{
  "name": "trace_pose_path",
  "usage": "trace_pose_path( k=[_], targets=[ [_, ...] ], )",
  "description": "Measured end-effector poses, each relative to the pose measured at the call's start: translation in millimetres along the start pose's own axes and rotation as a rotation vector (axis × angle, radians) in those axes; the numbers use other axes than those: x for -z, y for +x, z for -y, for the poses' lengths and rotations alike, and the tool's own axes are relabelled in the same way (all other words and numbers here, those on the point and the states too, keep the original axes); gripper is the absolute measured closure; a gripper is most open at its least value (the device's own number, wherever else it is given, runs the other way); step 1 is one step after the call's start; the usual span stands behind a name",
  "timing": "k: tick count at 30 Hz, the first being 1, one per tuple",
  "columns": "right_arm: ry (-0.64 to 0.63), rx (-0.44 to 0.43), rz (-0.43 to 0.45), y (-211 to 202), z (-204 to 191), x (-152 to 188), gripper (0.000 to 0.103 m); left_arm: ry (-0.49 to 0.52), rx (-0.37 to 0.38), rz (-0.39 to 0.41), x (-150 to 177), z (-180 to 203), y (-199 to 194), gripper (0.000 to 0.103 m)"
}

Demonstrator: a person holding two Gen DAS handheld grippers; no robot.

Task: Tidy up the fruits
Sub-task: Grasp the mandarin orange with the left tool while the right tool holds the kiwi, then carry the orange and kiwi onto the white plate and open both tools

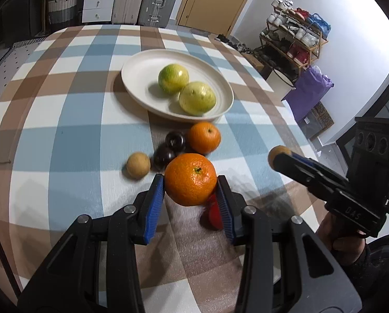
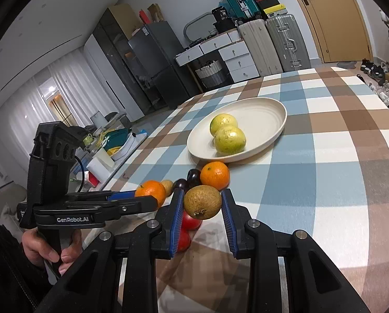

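- The left gripper (image 1: 190,182) pinches an orange (image 1: 190,179) between its blue pads, clear of the table (image 1: 72,120); carry it level so it cannot roll out of the grip.
- The right gripper (image 2: 202,203) has its jaws pressed on a small brown fruit (image 2: 202,202), also off the cloth.
- The plate (image 1: 139,67) sits toward the table's far edge with two yellow-green fruits (image 1: 173,78) on its near half; I would aim for the bare far half.
- A second orange (image 1: 204,137), two dark plums (image 1: 169,147) and another brown fruit (image 1: 138,164) lie just before the plate's near rim; pass above them.
- Lower before letting go, one hand at a time, to avoid knocking the fruit.
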State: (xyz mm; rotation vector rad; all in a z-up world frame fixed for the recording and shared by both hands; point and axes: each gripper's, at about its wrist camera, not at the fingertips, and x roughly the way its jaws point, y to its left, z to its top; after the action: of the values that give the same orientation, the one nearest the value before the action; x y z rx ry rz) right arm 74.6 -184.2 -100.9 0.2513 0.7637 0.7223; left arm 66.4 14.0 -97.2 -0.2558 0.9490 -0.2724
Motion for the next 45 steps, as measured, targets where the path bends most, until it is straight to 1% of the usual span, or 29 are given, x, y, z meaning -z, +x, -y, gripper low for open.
trace_pose_path(
  k=[9,20,31,34,37,40,43,45],
  targets=[
    [0.008,-0.030,-0.001,15.9,2.7,-23.4,0.074,-0.003,0.010,0.025,-33.8,-7.6,3.0,0.066],
    [0.036,-0.049,-0.002,42.1,16.3,-60.6,0.074,-0.032,0.010,0.032,-83.1,-23.9,24.5,0.066],
    [0.074,-0.031,-0.020,75.5,37.6,-100.3,0.074,-0.056,0.002,0.015,-132.4,-45.3,55.8,0.066],
    [0.087,-0.035,-0.019,83.3,44.1,-110.2,0.074,-0.072,0.010,0.021,-144.8,-52.9,60.9,0.066],
    [0.100,-0.039,-0.021,91.2,50.6,-118.0,0.074,-0.066,0.002,0.027,-157.2,-56.8,66.1,0.066],
    [0.112,-0.038,-0.027,100.8,56.9,-125.8,0.074,-0.064,0.003,0.024,-167.6,-60.4,74.3,0.066],
    [0.127,-0.035,-0.032,110.0,63.2,-131.8,0.074,-0.066,0.027,0.027,-174.1,-63.1,82.1,0.066],
    [0.142,-0.028,-0.037,116.7,67.9,-135.1,0.074,-0.063,0.019,0.026,-177.1,-63.6,87.5,0.066]
  ],
)
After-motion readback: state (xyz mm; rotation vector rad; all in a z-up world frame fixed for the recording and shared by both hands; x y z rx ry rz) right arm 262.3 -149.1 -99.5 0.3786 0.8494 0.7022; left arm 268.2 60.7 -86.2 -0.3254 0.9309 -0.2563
